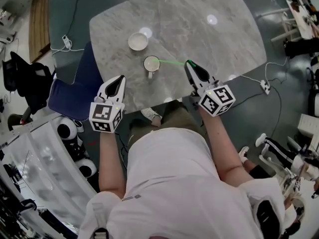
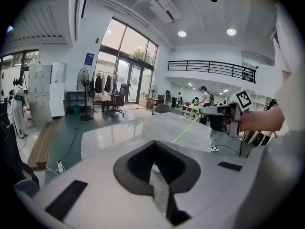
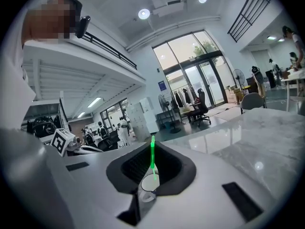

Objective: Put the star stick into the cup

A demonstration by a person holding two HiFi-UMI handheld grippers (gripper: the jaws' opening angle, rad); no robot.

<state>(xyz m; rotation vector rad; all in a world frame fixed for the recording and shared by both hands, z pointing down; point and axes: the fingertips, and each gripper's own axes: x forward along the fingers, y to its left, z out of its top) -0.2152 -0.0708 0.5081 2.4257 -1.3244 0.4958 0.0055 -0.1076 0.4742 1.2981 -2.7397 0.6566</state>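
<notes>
Over the grey marble table [image 1: 199,29], the right gripper [image 1: 190,63] is closed on a thin green stick [image 1: 172,62], whose far end reaches the rim of the white ceramic cup [image 1: 151,63]. The left gripper [image 1: 120,78] hovers at the near table edge, jaws together, empty.

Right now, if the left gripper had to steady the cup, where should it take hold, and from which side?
Probably the handle, from the person's near side: it sticks out toward them, while the star stick in the right gripper comes at the cup from the right.
</notes>
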